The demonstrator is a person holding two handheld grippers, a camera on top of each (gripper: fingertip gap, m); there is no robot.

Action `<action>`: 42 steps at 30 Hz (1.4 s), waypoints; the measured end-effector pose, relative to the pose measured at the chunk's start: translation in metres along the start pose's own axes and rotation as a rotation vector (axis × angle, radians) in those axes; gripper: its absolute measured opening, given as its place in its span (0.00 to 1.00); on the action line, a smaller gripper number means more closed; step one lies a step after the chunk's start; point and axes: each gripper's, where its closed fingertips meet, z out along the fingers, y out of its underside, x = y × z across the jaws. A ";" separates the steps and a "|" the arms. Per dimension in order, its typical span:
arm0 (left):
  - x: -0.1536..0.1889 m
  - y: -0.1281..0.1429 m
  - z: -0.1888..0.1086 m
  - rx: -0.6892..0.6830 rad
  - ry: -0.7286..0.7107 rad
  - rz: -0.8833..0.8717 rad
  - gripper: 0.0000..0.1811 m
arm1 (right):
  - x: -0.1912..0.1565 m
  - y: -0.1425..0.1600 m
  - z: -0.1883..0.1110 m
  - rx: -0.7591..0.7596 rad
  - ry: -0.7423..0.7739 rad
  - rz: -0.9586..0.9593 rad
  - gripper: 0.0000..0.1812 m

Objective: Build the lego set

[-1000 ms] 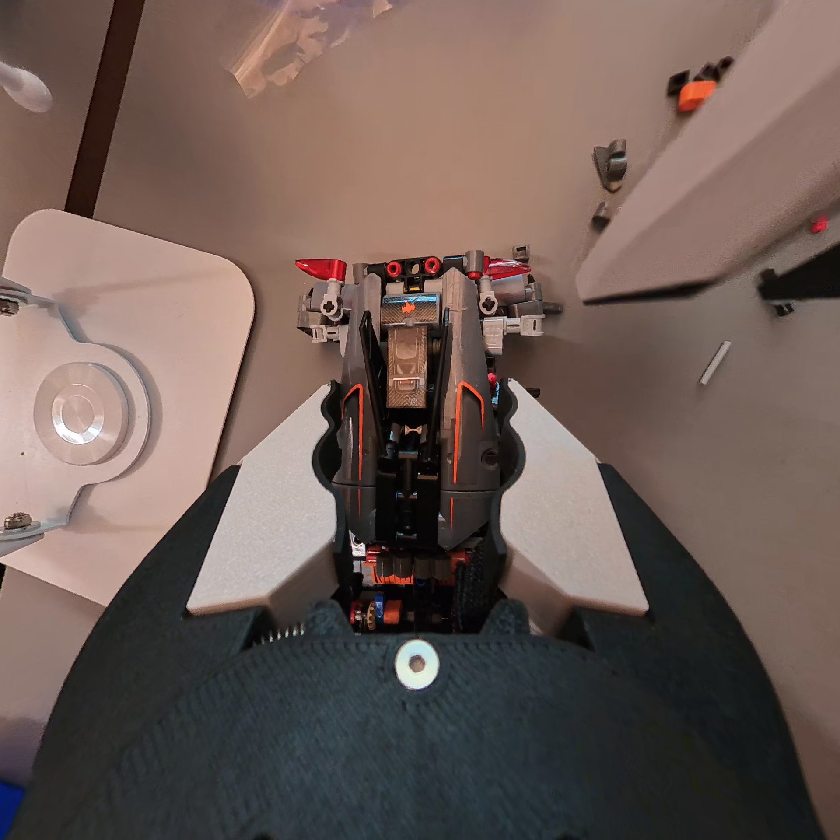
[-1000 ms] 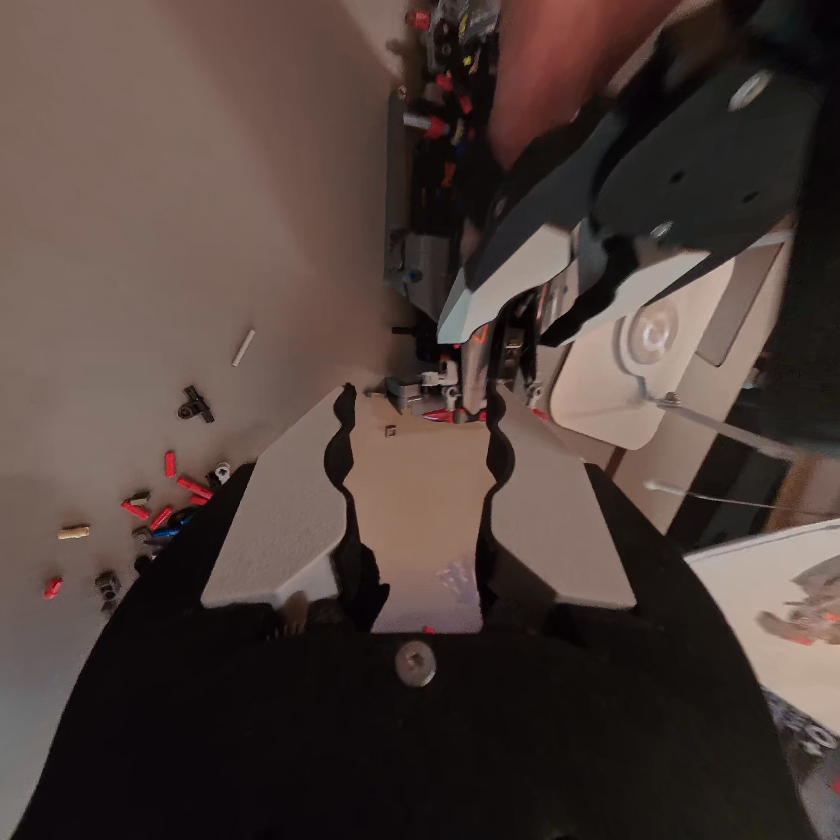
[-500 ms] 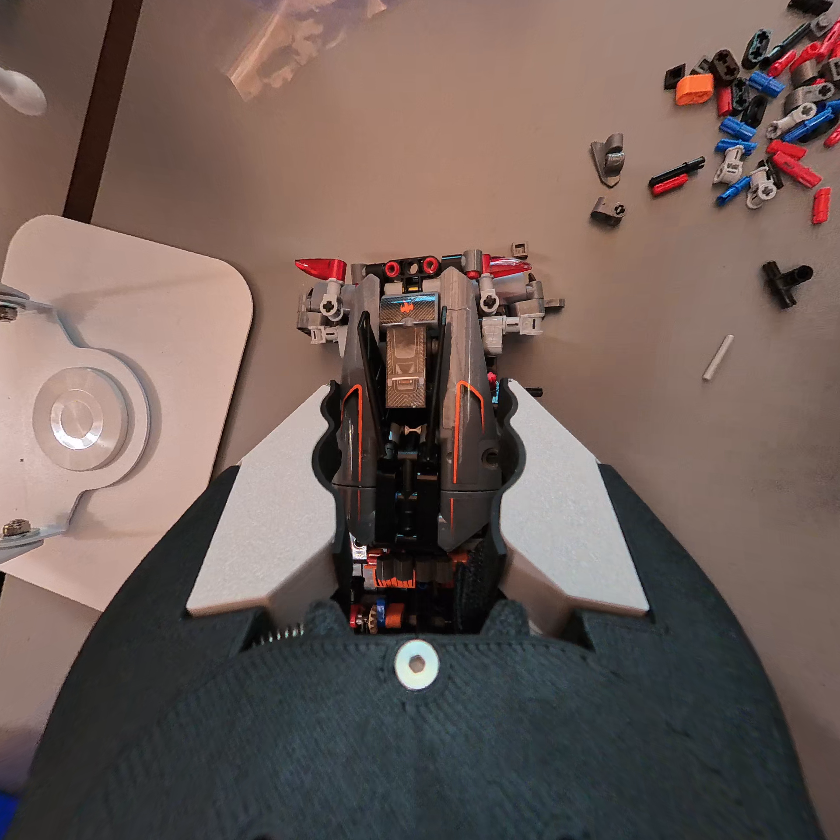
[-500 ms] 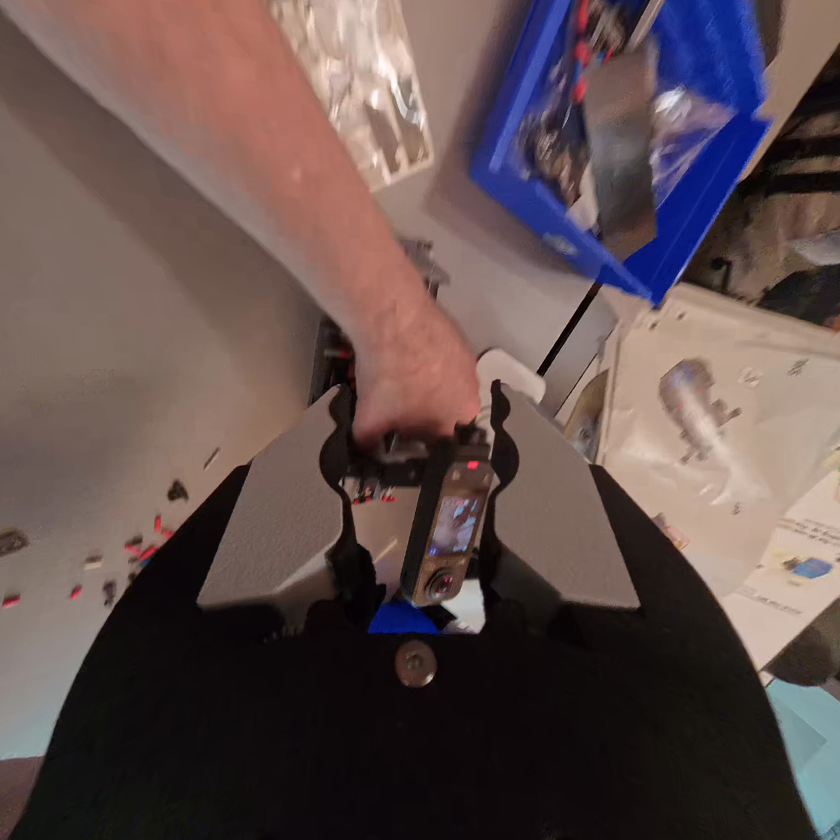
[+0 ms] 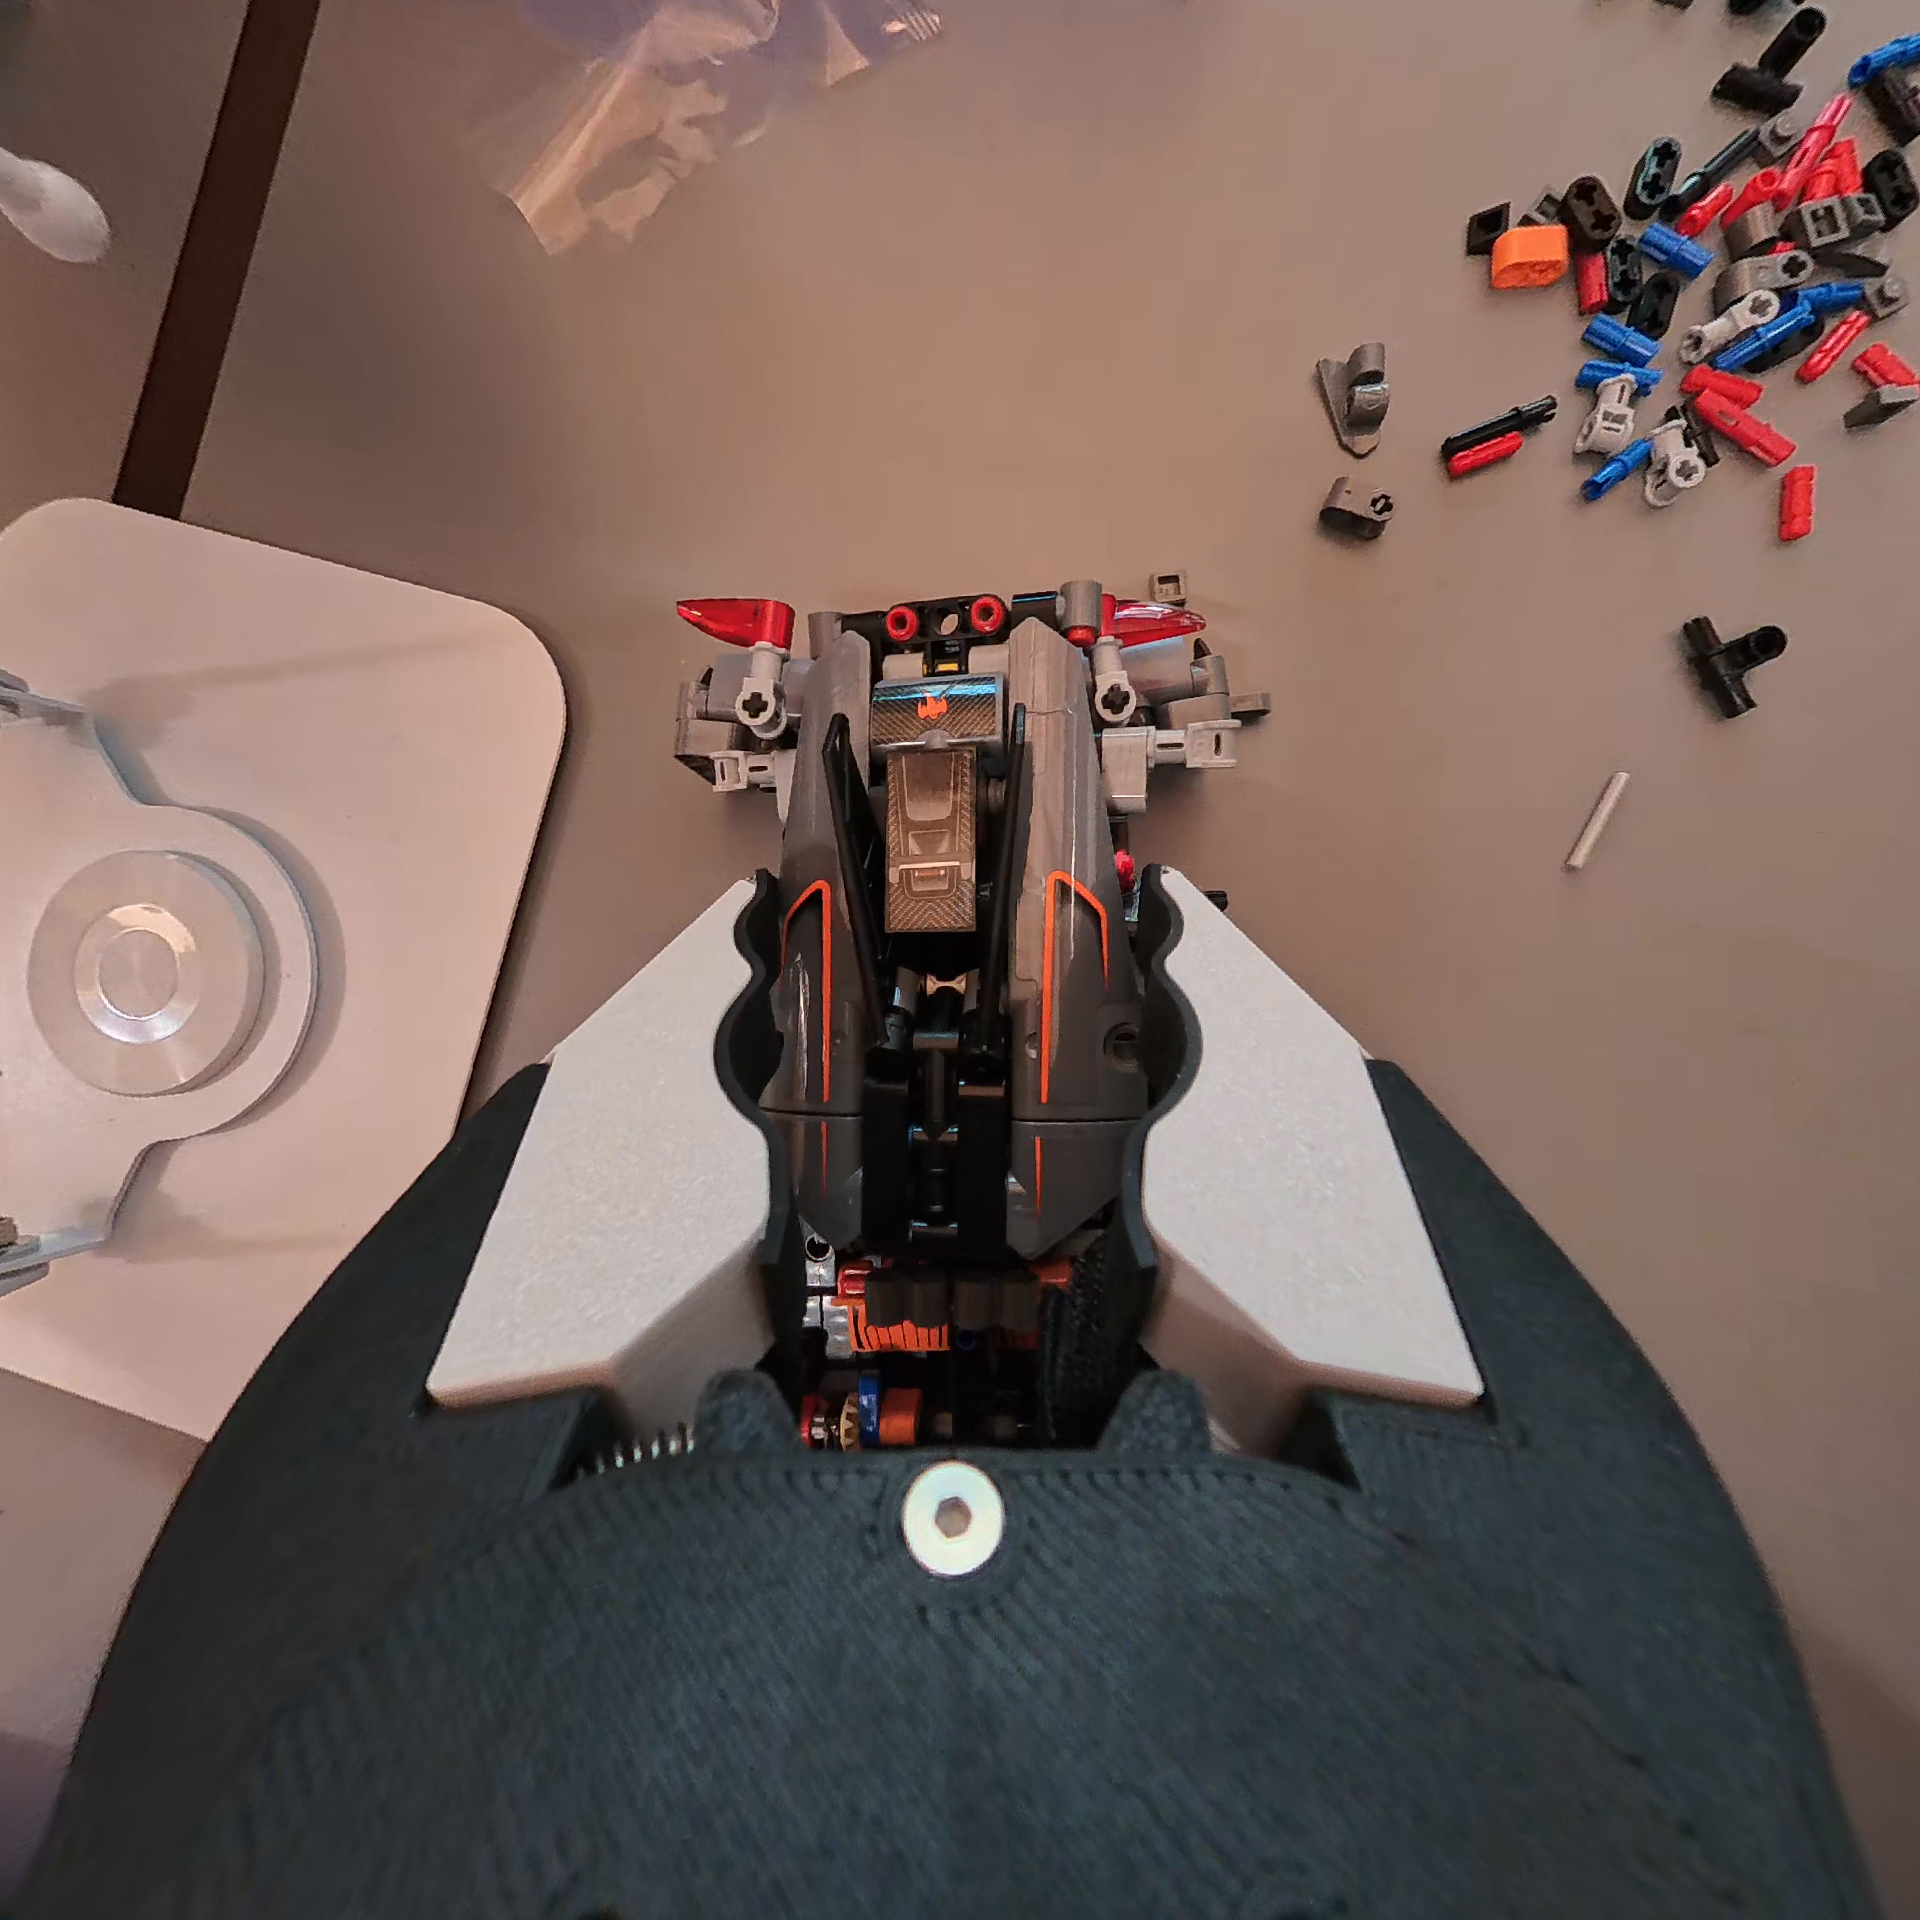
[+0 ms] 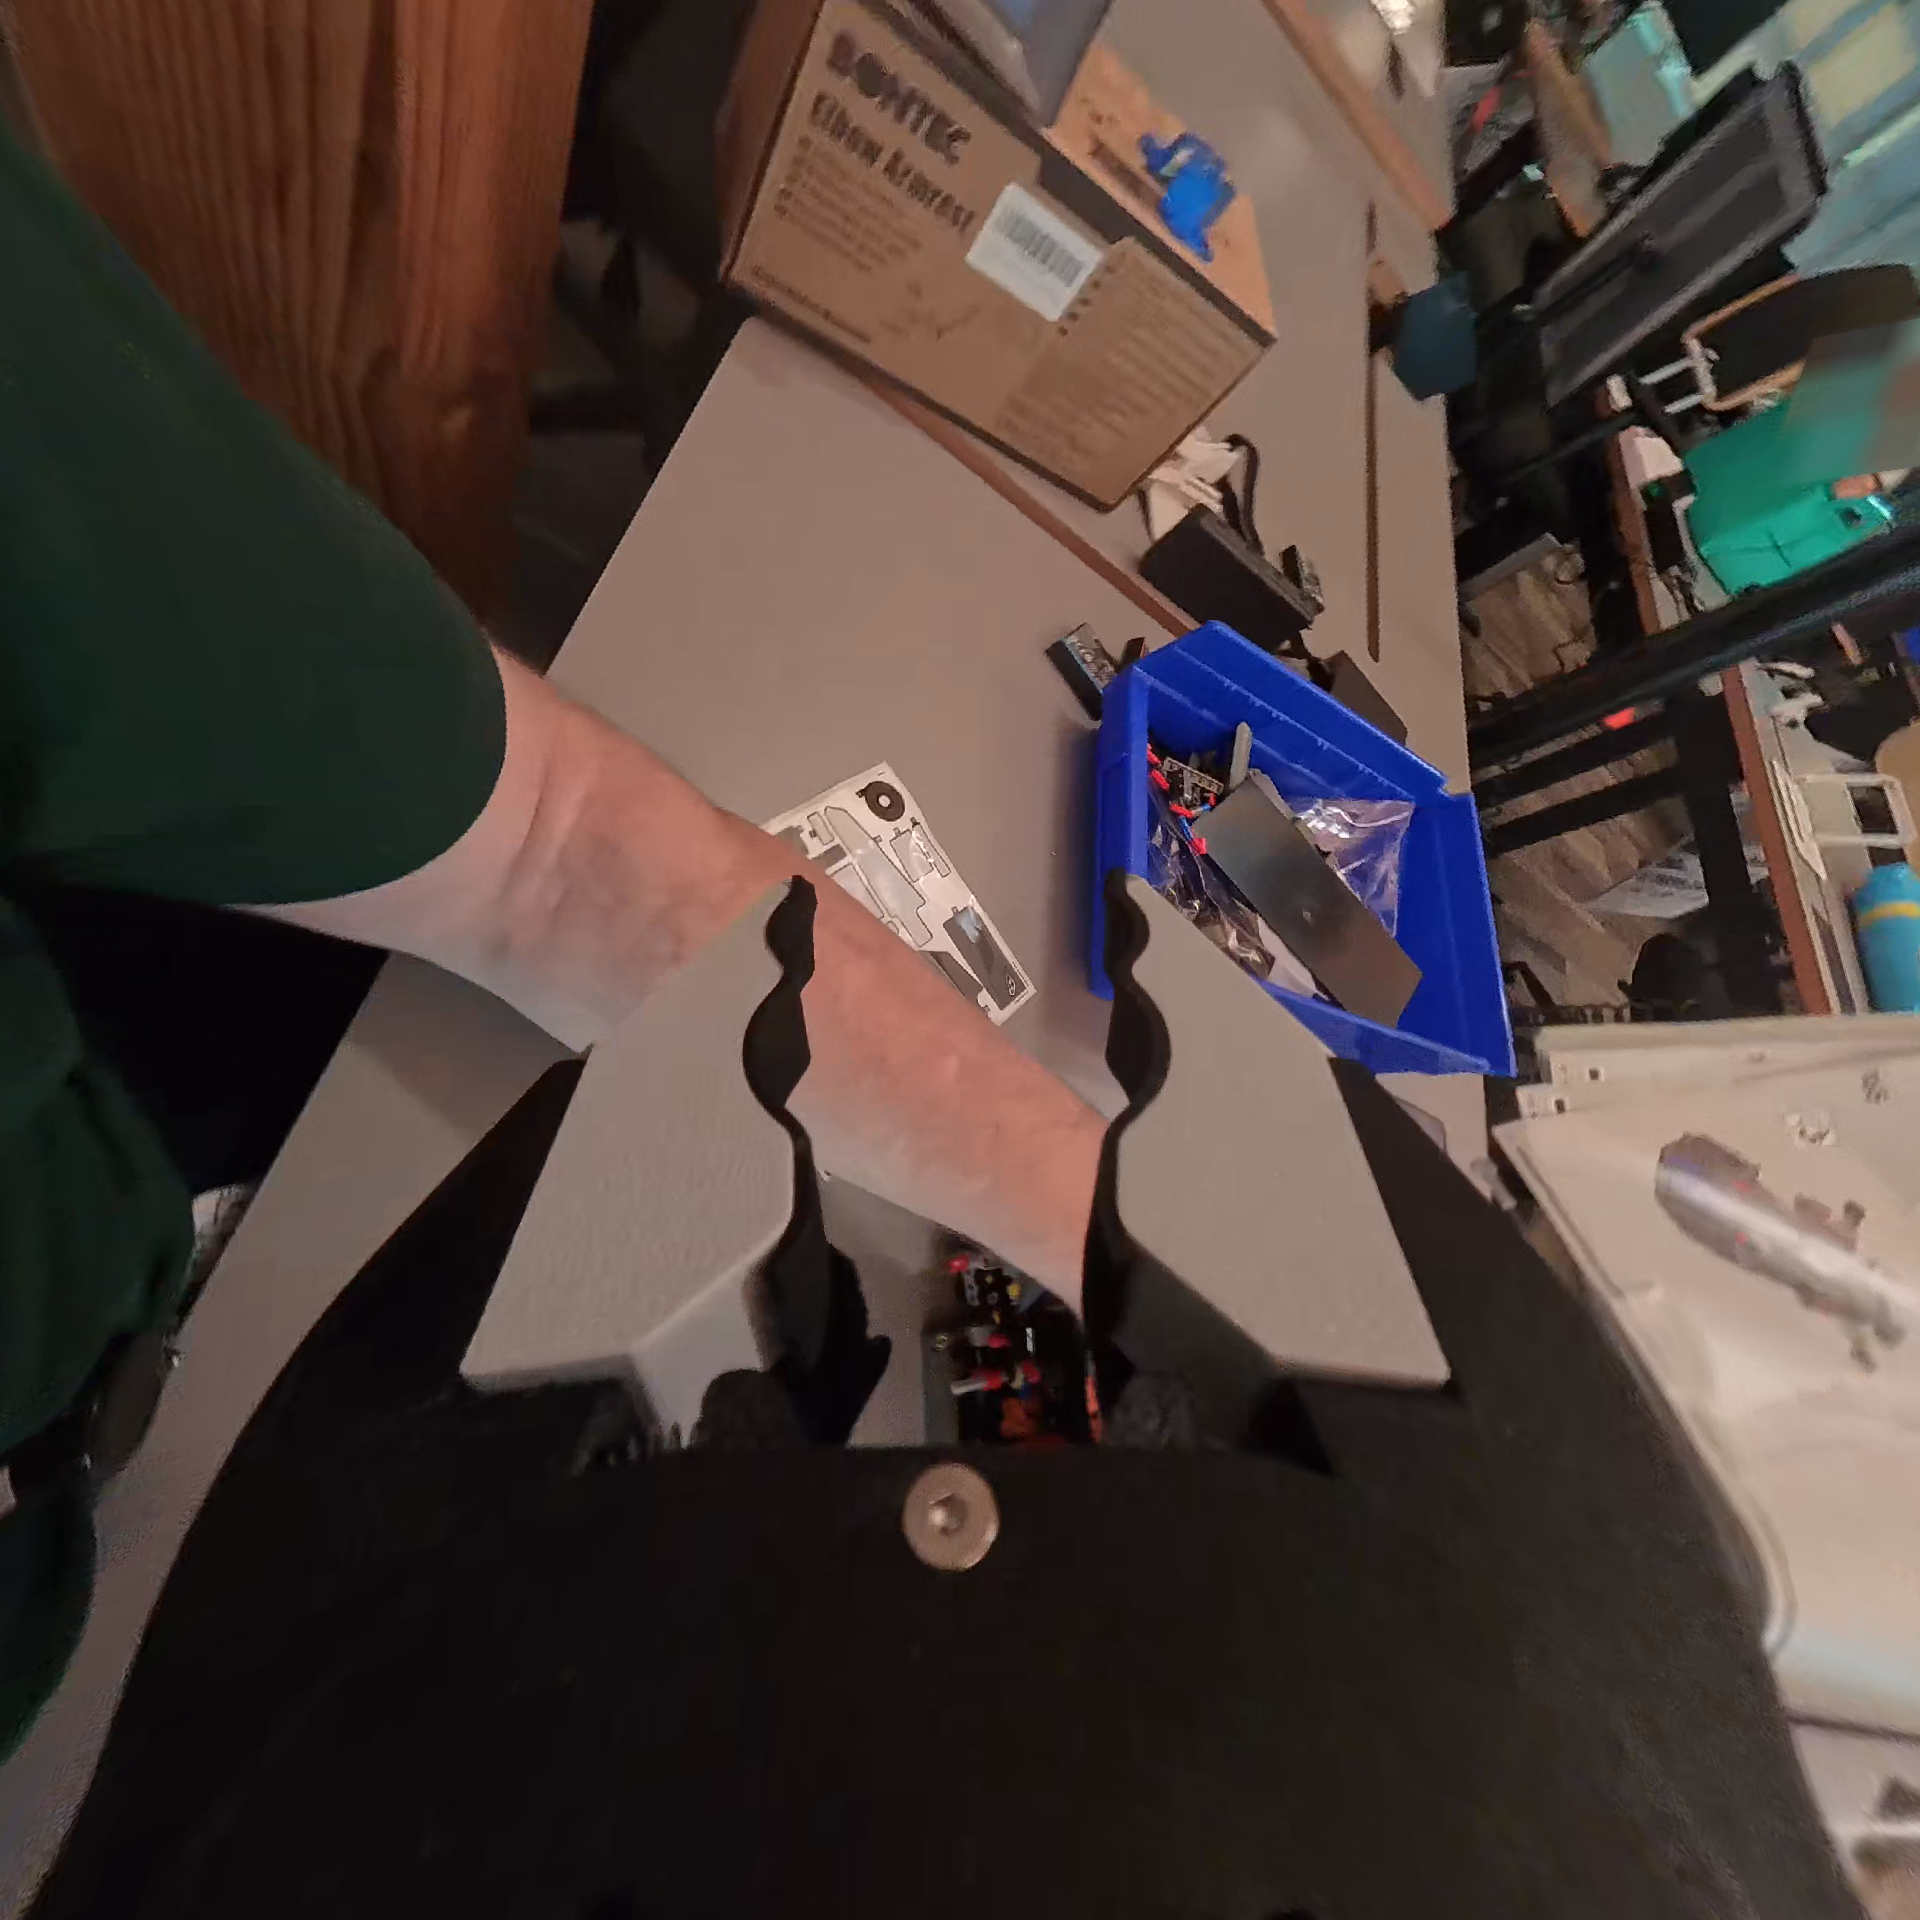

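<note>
Left gripper (image 5: 951, 1039) fingers pinch the dark grey lego car (image 5: 940, 935) at frame centre, nose on the worktop (image 5: 935, 364). Loose pieces (image 5: 1714, 312) upper right. Right gripper (image 6: 951, 1049) fingers spread, holding nothing, above a forearm (image 6: 831, 997); blue bin (image 6: 1455, 935) right of centre.

From the left wrist we look straight down, close over the grey table (image 5: 1039, 416). From the right wrist we look higher, tilted along the same table (image 6: 831, 623) towards the room. We share only that tabletop.
</note>
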 end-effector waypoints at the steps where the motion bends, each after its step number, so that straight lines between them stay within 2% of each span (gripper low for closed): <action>1: 0.000 0.000 0.000 0.002 0.003 -0.003 0.37 | 0.001 0.003 -0.003 0.029 0.022 0.042 0.30; 7: 0.000 -0.001 -0.002 0.020 0.023 -0.028 0.37 | -0.001 0.025 -0.020 0.233 0.128 0.248 0.31; 13: -0.003 -0.002 -0.010 0.058 0.048 -0.056 0.35 | 0.000 0.067 -0.032 0.360 0.240 0.390 0.35; 19: -0.030 -0.003 -0.052 0.195 0.023 -0.152 0.36 | -0.004 0.103 -0.024 0.382 0.311 0.430 0.36; 22: -0.043 0.003 -0.076 0.243 -0.005 -0.188 0.36 | -0.001 0.110 -0.018 0.414 0.319 0.473 0.36; 25: -0.046 0.011 -0.087 0.241 -0.010 -0.192 0.36 | 0.000 0.108 -0.015 0.459 0.312 0.494 0.37; 28: -0.035 0.019 -0.082 0.187 0.046 -0.173 0.36 | -0.002 0.106 -0.013 0.467 0.304 0.479 0.37; 33: -0.007 0.041 -0.055 -0.006 0.145 -0.084 0.31 | 0.003 0.116 -0.015 0.475 0.315 0.514 0.37; 37: 0.002 0.031 -0.050 0.014 0.165 -0.043 0.31 | 0.002 0.121 -0.014 0.469 0.311 0.524 0.37; 42: -0.002 0.037 -0.040 -0.035 0.124 -0.028 0.32 | -0.001 0.120 -0.010 0.465 0.289 0.519 0.37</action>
